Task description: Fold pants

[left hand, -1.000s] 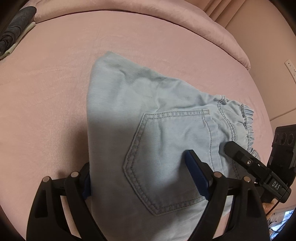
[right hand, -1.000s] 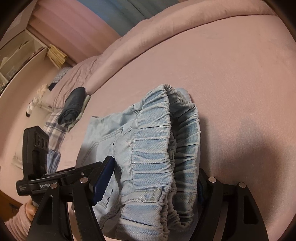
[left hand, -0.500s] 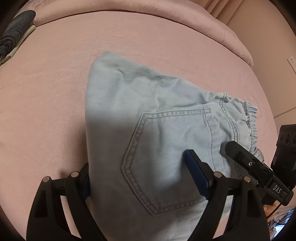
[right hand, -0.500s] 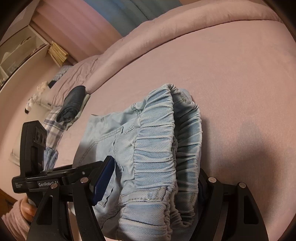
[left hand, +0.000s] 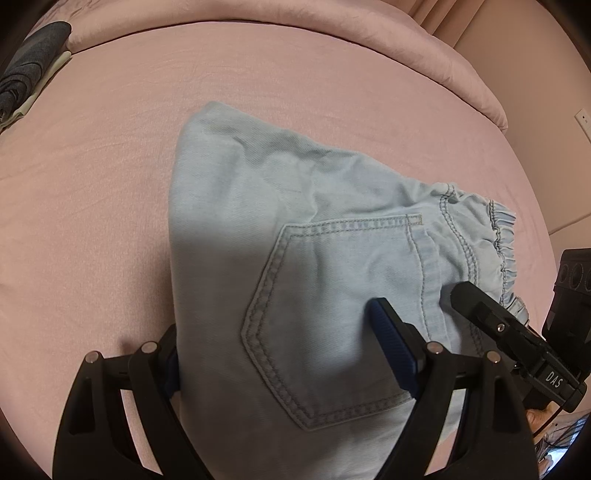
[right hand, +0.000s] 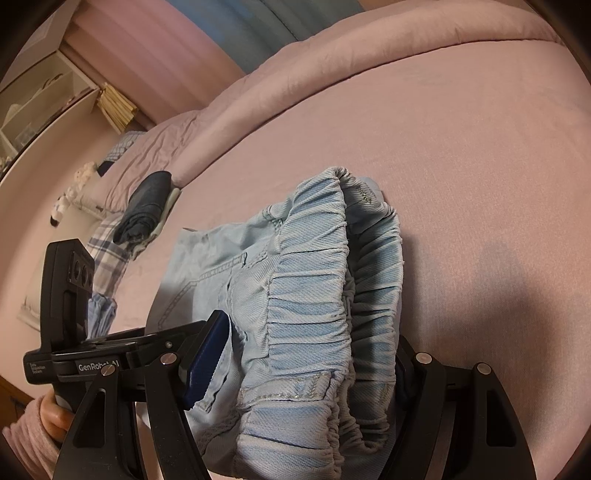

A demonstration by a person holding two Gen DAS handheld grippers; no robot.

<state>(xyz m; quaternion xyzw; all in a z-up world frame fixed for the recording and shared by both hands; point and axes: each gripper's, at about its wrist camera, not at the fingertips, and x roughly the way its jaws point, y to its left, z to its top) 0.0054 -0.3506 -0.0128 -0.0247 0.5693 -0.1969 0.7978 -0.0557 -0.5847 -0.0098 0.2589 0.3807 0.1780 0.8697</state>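
Observation:
The light blue denim pants [left hand: 280, 229] lie folded into a compact bundle on the pink bed, back pocket [left hand: 332, 306] up. My left gripper [left hand: 273, 350] is open and straddles the bundle's folded side. My right gripper [right hand: 303, 365] is open and straddles the gathered elastic waistband [right hand: 314, 295]. The pants [right hand: 207, 266] stretch away from it. The right gripper also shows at the right edge of the left wrist view [left hand: 517, 332], and the left gripper shows at the left of the right wrist view [right hand: 110, 354].
A pink bed sheet [left hand: 110, 184] surrounds the pants, with a rolled duvet [left hand: 332, 26] at the far edge. A folded dark garment [left hand: 26, 77] lies at the far left; it also shows in the right wrist view [right hand: 144, 206]. A shelf [right hand: 55, 99] stands beyond the bed.
Both grippers stay open around the bundle. The views have shifted slightly, with the pants a bit lower and closer in the left wrist view.

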